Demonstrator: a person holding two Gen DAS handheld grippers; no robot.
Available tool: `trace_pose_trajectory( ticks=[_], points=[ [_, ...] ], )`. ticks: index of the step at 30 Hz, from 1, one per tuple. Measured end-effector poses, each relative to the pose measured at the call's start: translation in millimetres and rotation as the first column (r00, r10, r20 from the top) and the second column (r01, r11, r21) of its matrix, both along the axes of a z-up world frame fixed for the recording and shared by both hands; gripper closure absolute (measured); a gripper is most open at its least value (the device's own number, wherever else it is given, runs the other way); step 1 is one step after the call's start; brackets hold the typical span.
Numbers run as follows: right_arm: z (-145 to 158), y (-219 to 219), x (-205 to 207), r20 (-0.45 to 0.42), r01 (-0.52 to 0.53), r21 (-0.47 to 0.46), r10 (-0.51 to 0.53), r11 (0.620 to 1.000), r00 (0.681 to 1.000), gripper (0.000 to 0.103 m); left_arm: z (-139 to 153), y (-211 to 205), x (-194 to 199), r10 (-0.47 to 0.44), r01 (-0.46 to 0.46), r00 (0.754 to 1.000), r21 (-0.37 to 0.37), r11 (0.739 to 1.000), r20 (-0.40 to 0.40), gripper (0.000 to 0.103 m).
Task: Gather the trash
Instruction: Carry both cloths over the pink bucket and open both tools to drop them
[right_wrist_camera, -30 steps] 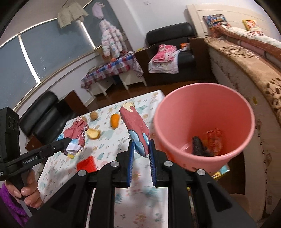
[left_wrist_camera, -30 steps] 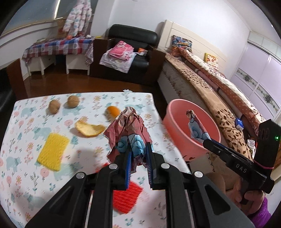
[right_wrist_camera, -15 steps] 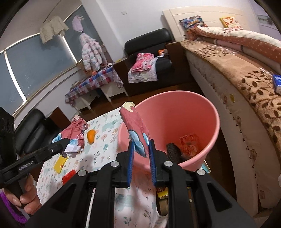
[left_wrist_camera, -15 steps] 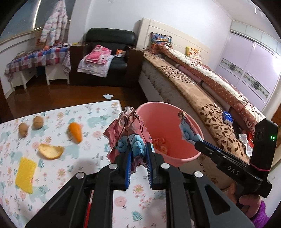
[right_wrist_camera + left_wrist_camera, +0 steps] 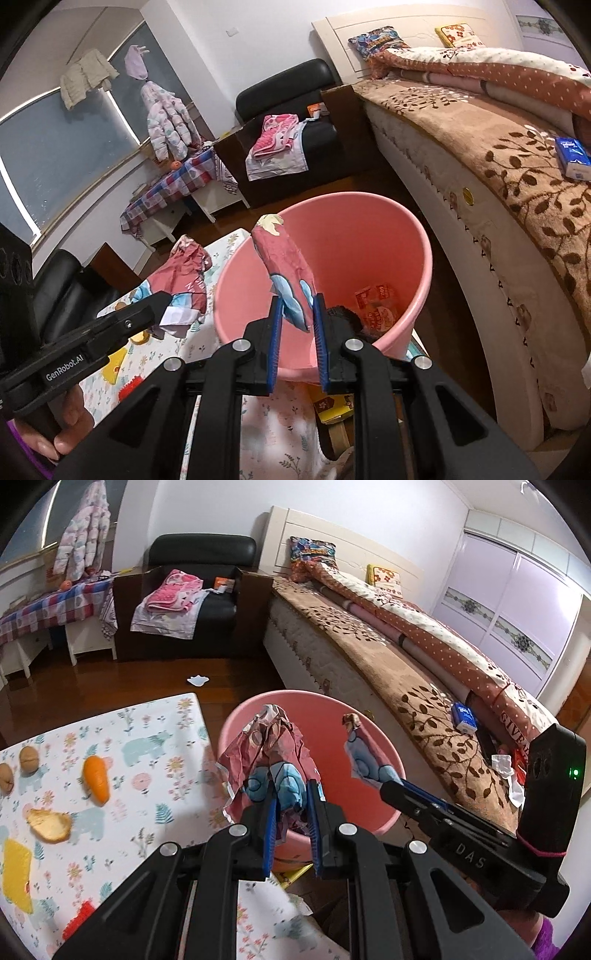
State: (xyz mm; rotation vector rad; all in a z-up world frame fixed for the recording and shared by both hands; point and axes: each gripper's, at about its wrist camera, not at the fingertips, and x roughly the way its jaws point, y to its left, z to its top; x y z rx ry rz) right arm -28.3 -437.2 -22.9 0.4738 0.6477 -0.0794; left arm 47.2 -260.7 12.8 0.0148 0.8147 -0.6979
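Over the pink bin [image 5: 373, 734] now, not the table: both fingers clamped on crumpled wrappers [image 5: 269, 749].

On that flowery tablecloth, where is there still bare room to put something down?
The tablecloth is bare between the carrot and the pink bucket, and along its far edge. It is crowded on the left: two walnuts, the peel, a yellow sponge.
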Motion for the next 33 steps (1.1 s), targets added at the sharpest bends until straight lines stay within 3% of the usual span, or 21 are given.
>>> trace_pose_trajectory(
  ticks=[21, 29, 33],
  points=[
    [-17.0, -17.8, 6.4, -0.047, 0.035, 0.008, -0.035, 0.999, 0.998, 0.086, -23.0, -43.9, 15.1, -0.040, 0.041, 0.999, 0.049, 0.998, -0.024, 0.085],
    [-17.6, -14.6, 9.5, -0.050, 0.028, 0.010, -0.028, 1.000, 0.998, 0.085, -25.5, -40.3, 15.5, -0.023, 0.024, 1.000, 0.057, 0.998, -0.015, 0.065],
    [-17.8, -14.6, 9.4, -0.050, 0.043, 0.004, -0.043, 0.999, 0.998, 0.071, -25.6, -35.3, 15.7, -0.015, 0.016, 0.999, 0.048, 0.999, -0.028, 0.062]
  ],
)
